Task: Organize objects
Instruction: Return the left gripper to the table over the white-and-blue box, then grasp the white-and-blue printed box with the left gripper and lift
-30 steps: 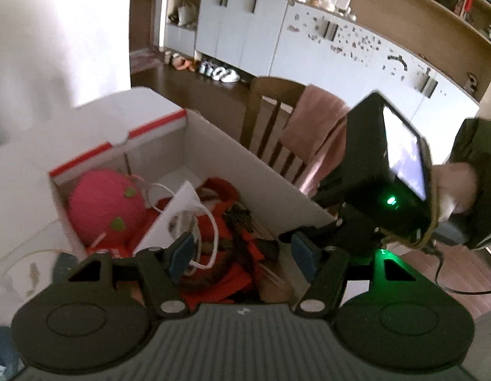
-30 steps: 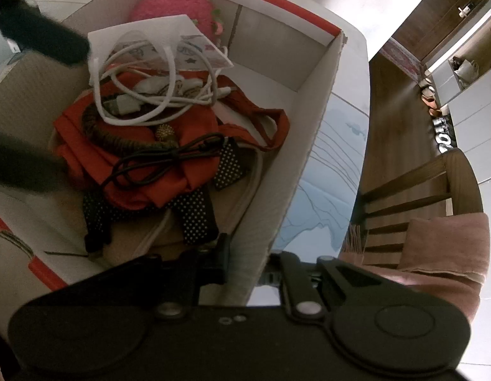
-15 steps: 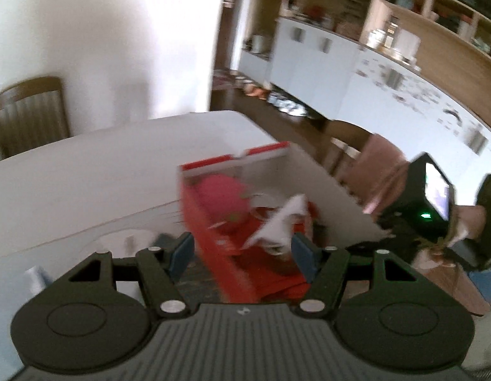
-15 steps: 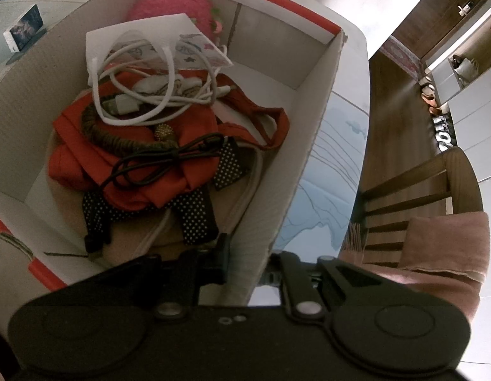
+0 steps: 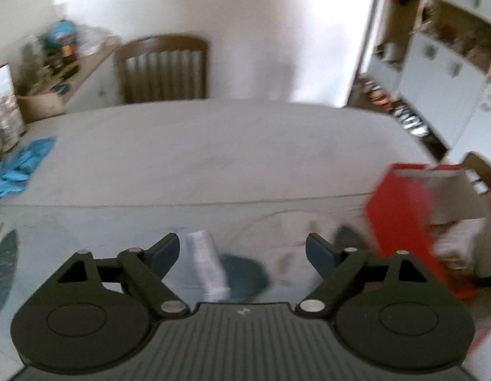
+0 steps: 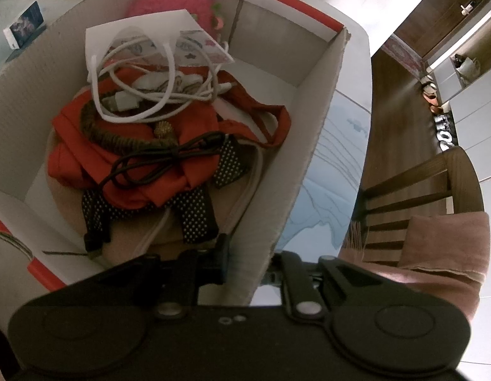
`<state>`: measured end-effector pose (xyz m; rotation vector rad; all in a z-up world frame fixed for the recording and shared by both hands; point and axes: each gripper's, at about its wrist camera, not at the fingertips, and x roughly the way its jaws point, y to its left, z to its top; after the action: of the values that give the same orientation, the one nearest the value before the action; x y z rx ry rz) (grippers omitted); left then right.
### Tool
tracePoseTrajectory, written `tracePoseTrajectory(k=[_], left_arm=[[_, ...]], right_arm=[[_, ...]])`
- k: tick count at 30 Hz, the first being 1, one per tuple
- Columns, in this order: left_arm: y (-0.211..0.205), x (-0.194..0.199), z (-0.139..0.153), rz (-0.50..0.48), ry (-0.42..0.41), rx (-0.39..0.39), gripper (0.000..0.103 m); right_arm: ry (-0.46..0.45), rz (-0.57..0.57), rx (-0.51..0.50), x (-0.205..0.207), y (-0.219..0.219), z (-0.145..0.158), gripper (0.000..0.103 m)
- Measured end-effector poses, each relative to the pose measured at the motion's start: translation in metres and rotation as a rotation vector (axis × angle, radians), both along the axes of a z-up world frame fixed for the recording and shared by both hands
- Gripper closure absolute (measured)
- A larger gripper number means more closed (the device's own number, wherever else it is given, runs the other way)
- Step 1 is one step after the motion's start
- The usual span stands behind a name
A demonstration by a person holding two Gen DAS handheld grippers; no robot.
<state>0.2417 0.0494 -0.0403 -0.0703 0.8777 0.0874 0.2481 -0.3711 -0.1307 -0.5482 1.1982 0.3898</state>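
Cardboard box [image 6: 312, 146] at the table's [image 5: 213, 146] edge, cables, red cloth and pink toy inside, right gripper [image 6: 248, 254] clenched on its near wall, left gripper [image 5: 242, 250] released, jaws just widened, over a small white box [image 5: 207, 263].

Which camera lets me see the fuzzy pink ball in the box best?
The right wrist view. It looks down into the open box, and the pink ball sits sharp at the far end, partly under a white paper. In the left wrist view the box is a blurry red shape at the right edge, showing only a pink smear.
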Motion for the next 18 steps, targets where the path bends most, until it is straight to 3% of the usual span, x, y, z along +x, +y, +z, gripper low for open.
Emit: tracePoseTrajectory(k=[11, 18], left_arm=[[0.014, 0.037, -0.064, 0.091, 0.134, 0.037, 0.016], [0.020, 0.048, -0.083, 0.129, 0.183, 0.031, 0.018]], right_arm=[[0.007, -0.013, -0.015, 0.003, 0.003, -0.004, 0.089], [0.012, -0.023, -0.018, 0.003, 0.003, -0.006, 0.089]])
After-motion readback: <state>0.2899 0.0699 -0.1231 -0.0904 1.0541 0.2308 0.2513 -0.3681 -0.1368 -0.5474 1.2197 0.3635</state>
